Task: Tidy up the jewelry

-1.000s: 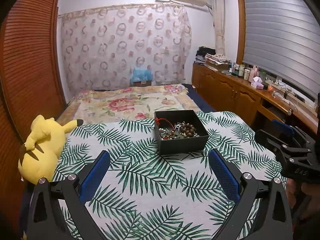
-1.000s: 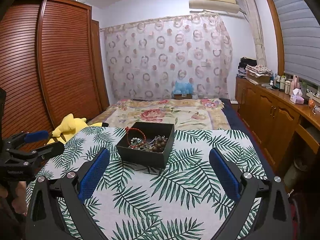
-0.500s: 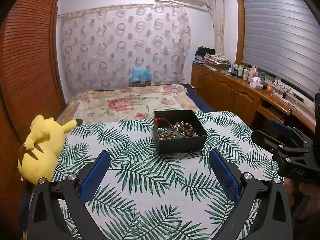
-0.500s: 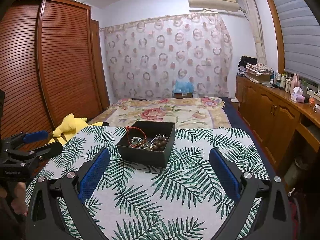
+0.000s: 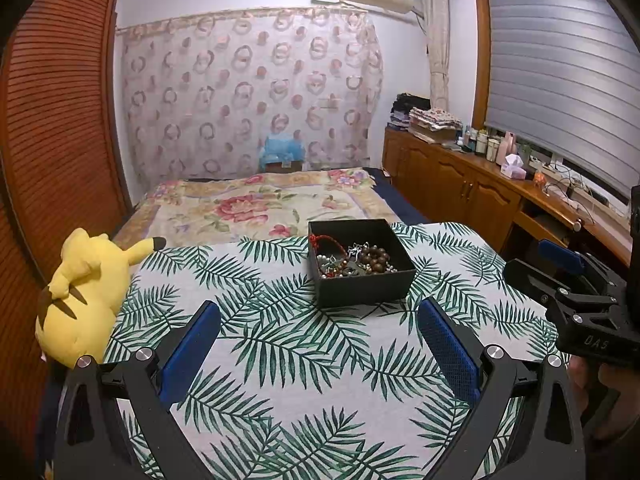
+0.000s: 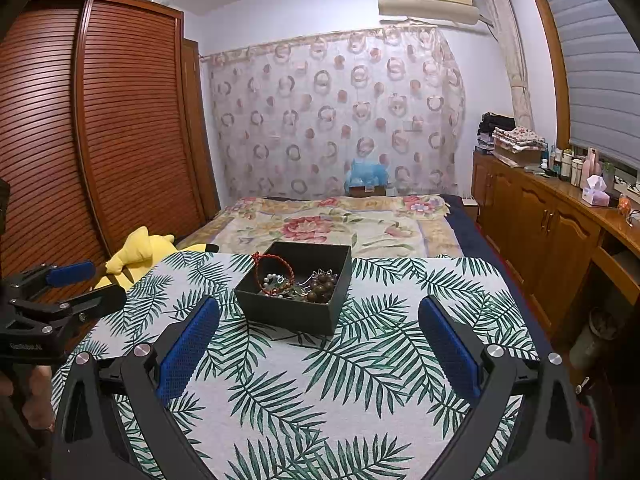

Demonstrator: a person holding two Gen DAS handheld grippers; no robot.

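Observation:
A black open box (image 5: 362, 284) sits on the palm-leaf cloth (image 5: 280, 360) and holds a tangle of jewelry: a red cord bracelet (image 5: 326, 242), brown wooden beads (image 5: 374, 259) and silvery pieces. The box (image 6: 296, 312) with the red bracelet (image 6: 276, 270) also shows in the right wrist view. My left gripper (image 5: 318, 344) is open and empty, short of the box. My right gripper (image 6: 318, 344) is open and empty, also short of the box. Each gripper shows at the side of the other's view, the right one (image 5: 560, 276) and the left one (image 6: 68, 284).
A yellow plush toy (image 5: 84, 292) lies at the cloth's left edge. A bed with a floral cover (image 5: 256, 208) lies beyond the box. A wooden wardrobe (image 6: 80, 140) stands on the left, a cabinet counter (image 5: 500, 192) with bottles on the right.
Both grippers have moved slightly closer to the box. Both stay open and empty.

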